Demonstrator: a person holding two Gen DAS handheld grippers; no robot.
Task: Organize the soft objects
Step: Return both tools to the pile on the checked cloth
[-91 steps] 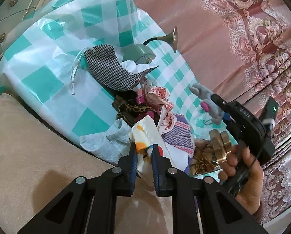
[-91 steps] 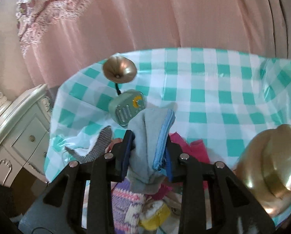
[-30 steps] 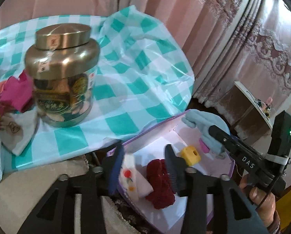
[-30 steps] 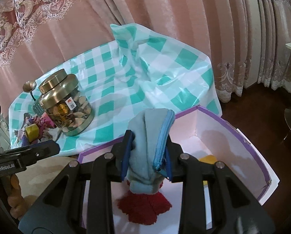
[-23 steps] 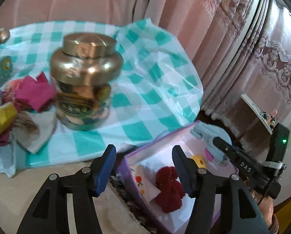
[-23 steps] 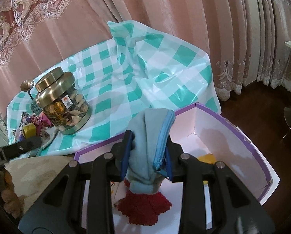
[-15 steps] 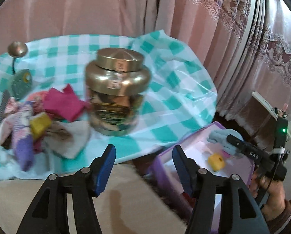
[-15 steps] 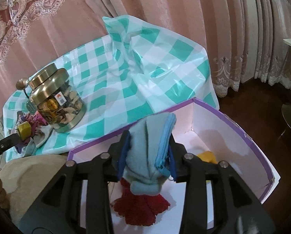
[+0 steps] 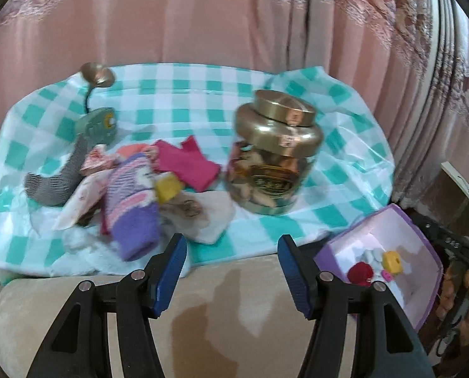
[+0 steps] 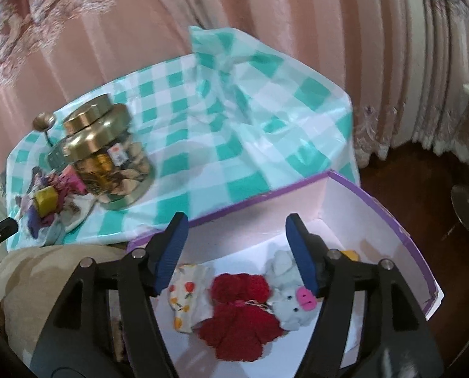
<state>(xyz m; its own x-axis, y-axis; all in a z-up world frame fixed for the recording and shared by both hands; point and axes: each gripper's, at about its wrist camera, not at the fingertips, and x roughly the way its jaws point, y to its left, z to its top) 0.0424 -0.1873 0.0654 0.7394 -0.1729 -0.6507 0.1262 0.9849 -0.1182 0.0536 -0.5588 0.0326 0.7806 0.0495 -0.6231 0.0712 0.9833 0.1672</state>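
Note:
A heap of soft things lies on the teal-checked cloth (image 9: 203, 94): a purple striped sock (image 9: 130, 208), a pink cloth (image 9: 187, 163), a yellow piece (image 9: 168, 187), a grey checked cloth (image 9: 58, 179) and a white cloth (image 9: 212, 217). My left gripper (image 9: 232, 250) stands open and empty over the beige cushion in front of the heap. My right gripper (image 10: 236, 230) hangs over the purple box (image 10: 266, 193), its jaws opening with nothing between them. Under it in the box lie a grey-blue pig-face sock (image 10: 289, 296), a red fluffy piece (image 10: 240, 308) and a fruit-print cloth (image 10: 187, 296).
A gold-lidded glass jar (image 9: 274, 154) stands on the cloth right of the heap. A small green device with a brass horn (image 9: 99, 126) is at the back left. The beige cushion (image 9: 234, 308) fronts the table. Pink curtains hang behind, and dark floor (image 10: 423, 173) lies right of the box.
My left gripper has swung left from the box to face the heap. My right gripper has opened, and the grey-blue sock has dropped out of it into the box.

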